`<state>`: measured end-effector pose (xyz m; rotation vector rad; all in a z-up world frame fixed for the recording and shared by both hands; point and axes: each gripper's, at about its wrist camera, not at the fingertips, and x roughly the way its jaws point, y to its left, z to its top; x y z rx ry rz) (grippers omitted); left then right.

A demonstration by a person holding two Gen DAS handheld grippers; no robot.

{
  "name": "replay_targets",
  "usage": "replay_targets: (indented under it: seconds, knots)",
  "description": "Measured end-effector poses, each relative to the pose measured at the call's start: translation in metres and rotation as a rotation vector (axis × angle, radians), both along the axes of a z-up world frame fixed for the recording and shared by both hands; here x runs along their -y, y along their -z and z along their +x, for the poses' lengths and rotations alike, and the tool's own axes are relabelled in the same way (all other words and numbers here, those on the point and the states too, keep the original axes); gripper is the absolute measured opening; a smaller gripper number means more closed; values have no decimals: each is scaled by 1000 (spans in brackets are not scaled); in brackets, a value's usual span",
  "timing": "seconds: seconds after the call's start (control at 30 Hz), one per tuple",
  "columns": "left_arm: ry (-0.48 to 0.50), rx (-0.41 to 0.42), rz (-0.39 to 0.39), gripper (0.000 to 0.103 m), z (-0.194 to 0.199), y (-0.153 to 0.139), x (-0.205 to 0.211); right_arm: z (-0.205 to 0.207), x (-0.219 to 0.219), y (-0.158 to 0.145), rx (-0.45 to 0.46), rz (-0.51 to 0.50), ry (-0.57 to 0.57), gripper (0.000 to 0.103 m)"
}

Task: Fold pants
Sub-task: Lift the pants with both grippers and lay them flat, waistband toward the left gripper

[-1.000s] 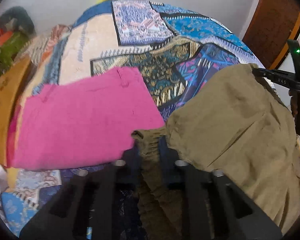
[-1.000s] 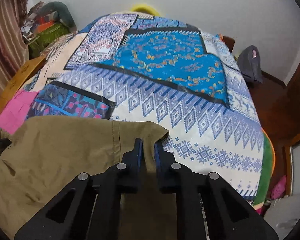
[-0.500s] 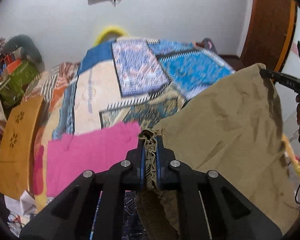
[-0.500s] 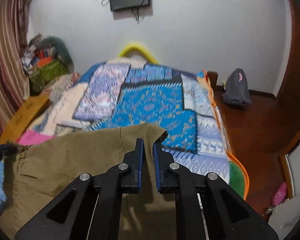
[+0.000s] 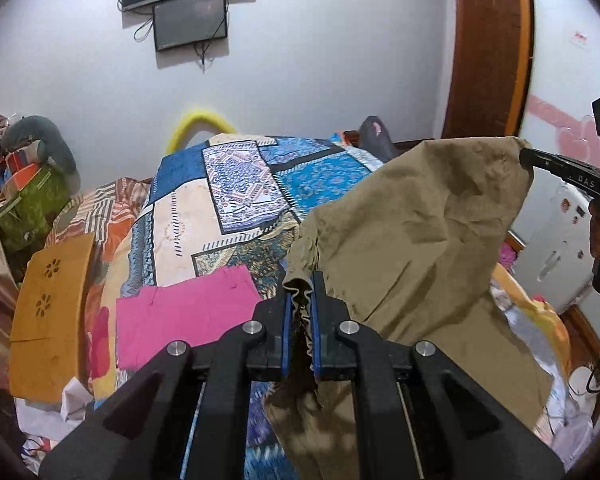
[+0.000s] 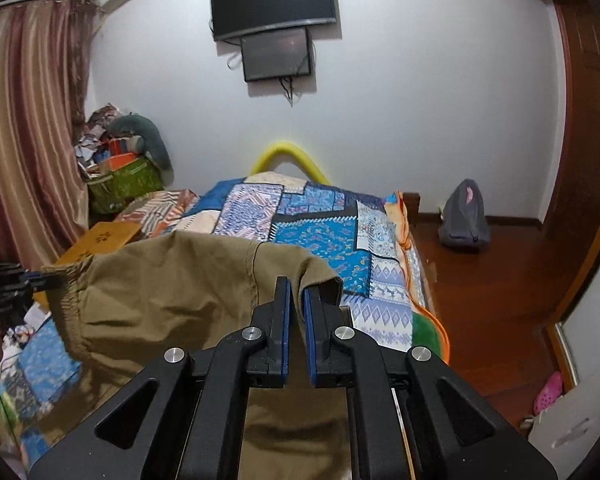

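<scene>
Two tongs hold the khaki pants (image 5: 412,248) up in the air above the bed (image 5: 236,200). The left tongs (image 5: 299,300) are pinched on the bunched stretchy waistband. The right tongs (image 6: 296,300) are pinched on the other top edge of the cloth, beside a seam. The pants hang spread out between them, with the lower part drooping down. No fold shows yet, so I think the job has only begun. All the folding is left. Folded pink pants (image 5: 184,312) lie flat on the patchwork bedspread (image 6: 324,220), maybe finished.
</scene>
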<state>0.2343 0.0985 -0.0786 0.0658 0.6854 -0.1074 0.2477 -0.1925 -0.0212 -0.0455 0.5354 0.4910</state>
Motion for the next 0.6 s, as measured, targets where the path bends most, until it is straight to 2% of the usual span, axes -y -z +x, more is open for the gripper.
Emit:
replay_targets:
  seconds: [0.2,0.43,0.6]
  knots:
    - [40,15,23,8,-51,0,13,-41,14,9,-5,25,14,6]
    - [73,4,32,8,-101,21,20,-85,35,34,-63,53,57,6]
    - [72,-48,6,8,-130,46,20,-109,44,60,-111,49,71,6]
